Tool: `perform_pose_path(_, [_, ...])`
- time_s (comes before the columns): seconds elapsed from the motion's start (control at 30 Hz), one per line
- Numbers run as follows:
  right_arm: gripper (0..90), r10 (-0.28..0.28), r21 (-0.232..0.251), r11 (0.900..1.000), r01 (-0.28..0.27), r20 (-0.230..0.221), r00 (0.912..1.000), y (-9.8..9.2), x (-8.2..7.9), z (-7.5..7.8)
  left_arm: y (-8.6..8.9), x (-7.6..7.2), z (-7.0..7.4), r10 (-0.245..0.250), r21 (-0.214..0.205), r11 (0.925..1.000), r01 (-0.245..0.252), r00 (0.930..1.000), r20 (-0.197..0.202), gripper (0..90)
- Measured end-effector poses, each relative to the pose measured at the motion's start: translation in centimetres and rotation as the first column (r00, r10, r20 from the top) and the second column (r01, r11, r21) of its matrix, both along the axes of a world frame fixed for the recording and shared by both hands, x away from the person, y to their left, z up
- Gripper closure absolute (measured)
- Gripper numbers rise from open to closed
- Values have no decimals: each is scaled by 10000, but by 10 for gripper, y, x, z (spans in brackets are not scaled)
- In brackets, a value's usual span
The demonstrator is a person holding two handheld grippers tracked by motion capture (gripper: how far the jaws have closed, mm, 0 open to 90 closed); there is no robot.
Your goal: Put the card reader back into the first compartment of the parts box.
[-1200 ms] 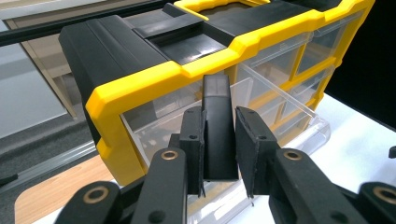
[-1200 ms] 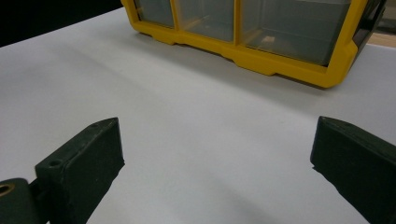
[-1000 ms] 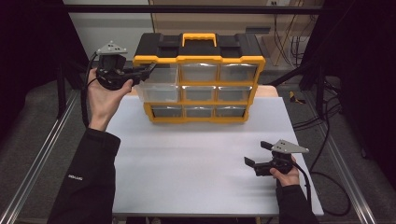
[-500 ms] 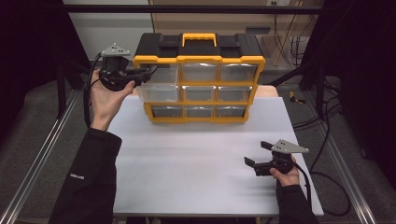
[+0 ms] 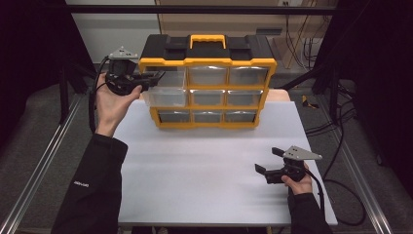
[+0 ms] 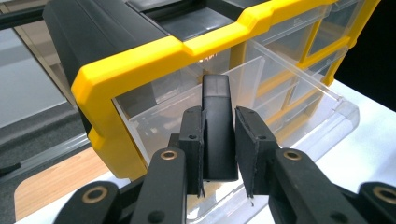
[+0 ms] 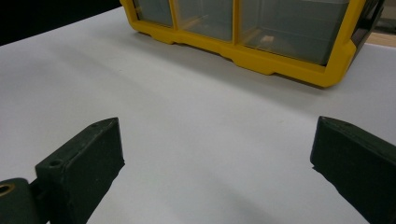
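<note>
A yellow and black drawer organizer (image 5: 209,62) stands at the back of the white table (image 5: 195,170). One clear drawer (image 5: 168,97) on its left side is pulled out. My left gripper (image 5: 155,78) is held up at the organizer's top left corner, over that drawer. In the left gripper view, the left gripper (image 6: 218,114) is shut on a small black block (image 6: 215,93), upright above the open clear drawer (image 6: 299,93). My right gripper (image 5: 267,161) rests low at the front right with its jaws open. Between the wide jaws of the right gripper (image 7: 219,140) is bare table.
The other clear drawers (image 5: 209,96) sit closed in the yellow frame (image 7: 280,63). The organizer has a yellow carry handle (image 5: 208,40) on top. Metal rails (image 5: 44,161) run along both sides of the table, and cables (image 5: 341,161) trail off to the right.
The left gripper with the black block has edged slightly right toward the organizer. The right hand has not moved.
</note>
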State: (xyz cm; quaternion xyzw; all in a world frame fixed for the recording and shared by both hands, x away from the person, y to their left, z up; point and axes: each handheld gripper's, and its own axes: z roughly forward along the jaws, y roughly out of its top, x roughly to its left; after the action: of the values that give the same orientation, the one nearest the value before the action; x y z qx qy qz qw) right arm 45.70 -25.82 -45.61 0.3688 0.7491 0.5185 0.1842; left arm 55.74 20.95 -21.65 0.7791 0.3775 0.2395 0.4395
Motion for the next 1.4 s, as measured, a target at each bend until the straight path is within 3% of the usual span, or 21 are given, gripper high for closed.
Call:
perform_pose_path(0.3, [27,-1,-9,10000,1,27,10000,0,0,0,1,1,-3,17,-28,10000,-17,10000,-11,721])
perform_pose_path(0.43, [27,7,8,10000,-7,18,10000,0,0,0,3,-1,-2,68,-241,9997,-61,9996,268,679])
perform_pose_path(0.7, [27,-9,23,10000,9,3,10000,0,0,0,6,-10,3,236,-547,9983,-184,9950,967,483])
perform_pose_path(0.93, [27,-23,32,10000,23,17,10000,0,0,1,11,-18,7,193,-724,9973,-96,9908,1337,385])
perform_pose_path(1.1, [27,-20,45,10000,20,22,10000,0,0,1,14,-26,8,240,-841,9964,-122,9898,1404,263])
perform_pose_path(1.4, [27,-15,15,10000,15,19,10000,0,0,0,17,-38,4,160,-1165,9932,35,9860,1660,142])
